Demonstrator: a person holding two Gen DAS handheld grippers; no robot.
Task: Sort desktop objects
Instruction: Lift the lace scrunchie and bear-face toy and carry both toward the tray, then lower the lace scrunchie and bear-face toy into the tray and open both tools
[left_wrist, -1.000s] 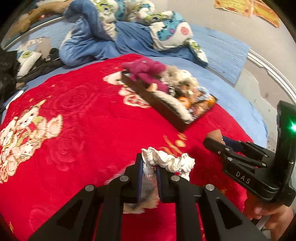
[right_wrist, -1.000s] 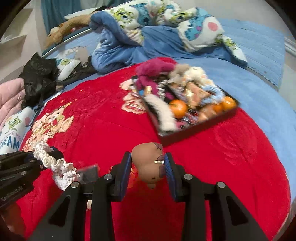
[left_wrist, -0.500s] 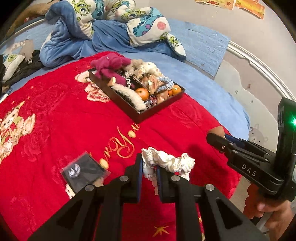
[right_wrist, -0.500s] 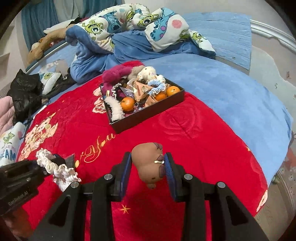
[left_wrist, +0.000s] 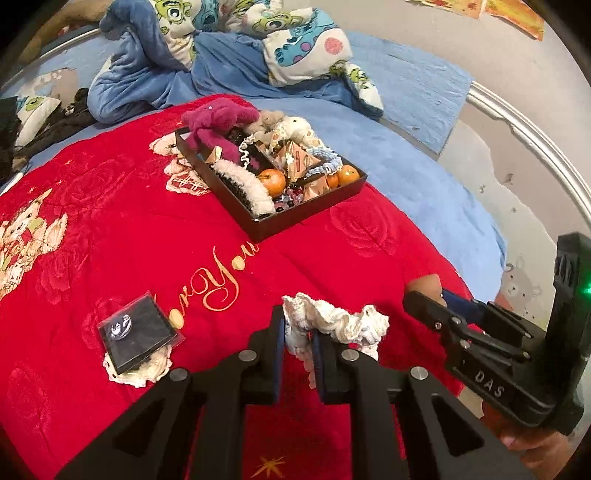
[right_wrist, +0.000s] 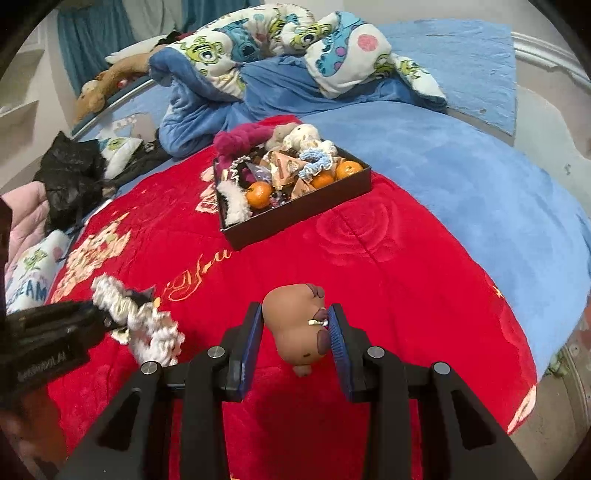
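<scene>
My left gripper (left_wrist: 298, 326) is shut on a white crochet scrunchie (left_wrist: 332, 323), held above the red blanket; it also shows in the right wrist view (right_wrist: 136, 317). My right gripper (right_wrist: 295, 325) is shut on a brown capybara figurine (right_wrist: 299, 325), held in the air. A dark tray (left_wrist: 325, 201) (right_wrist: 295, 218) sits farther out on the blanket, filled with a magenta plush (left_wrist: 218, 125), oranges (left_wrist: 273, 181), a fluffy white hair clip (left_wrist: 243, 188) and several small items.
A black card in a clear sleeve (left_wrist: 136, 336) lies on a white lace piece (left_wrist: 140, 373) on the red blanket at left. Blue bedding and cartoon quilts (right_wrist: 277, 48) pile up behind the tray. A black bag (right_wrist: 70, 173) sits far left. The bed edge (right_wrist: 535, 332) drops at right.
Both grippers have lifted and drawn back from the tray with their objects still held. The black card and lace piece came into view on the blanket below my left gripper.
</scene>
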